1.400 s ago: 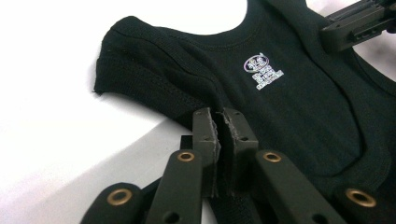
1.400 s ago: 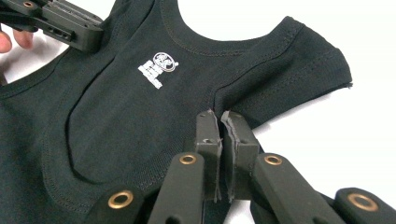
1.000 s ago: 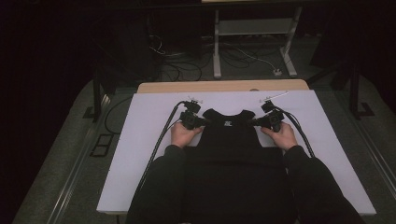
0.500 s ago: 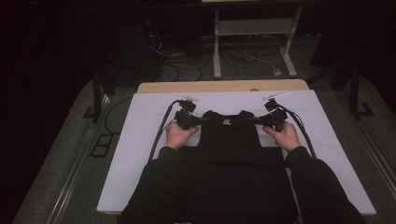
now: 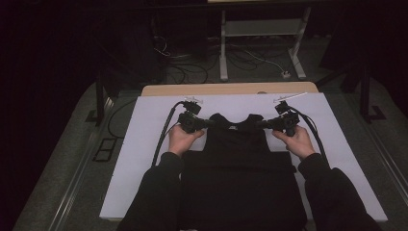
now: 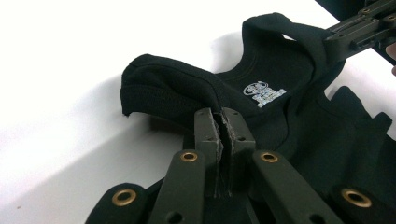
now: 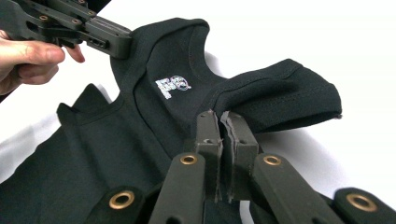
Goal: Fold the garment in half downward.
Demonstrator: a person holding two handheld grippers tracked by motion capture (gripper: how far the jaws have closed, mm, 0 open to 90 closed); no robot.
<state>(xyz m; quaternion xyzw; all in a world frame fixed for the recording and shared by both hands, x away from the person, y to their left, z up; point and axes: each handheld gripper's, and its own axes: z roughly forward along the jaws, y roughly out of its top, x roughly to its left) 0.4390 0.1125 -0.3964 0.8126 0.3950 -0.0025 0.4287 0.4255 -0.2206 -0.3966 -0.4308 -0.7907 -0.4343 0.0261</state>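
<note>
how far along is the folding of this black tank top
Done: the black tank top lies spread flat on the white table.
In hand: the left hand-held gripper and the right hand-held gripper are each shut on a shoulder strap, with the straps raised off the table.
Left: no fold shows yet; the whole folding probably remains.

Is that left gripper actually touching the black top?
Touching. The left gripper view shows the left gripper with its fingers pinched shut on the black top at its shoulder.
</note>
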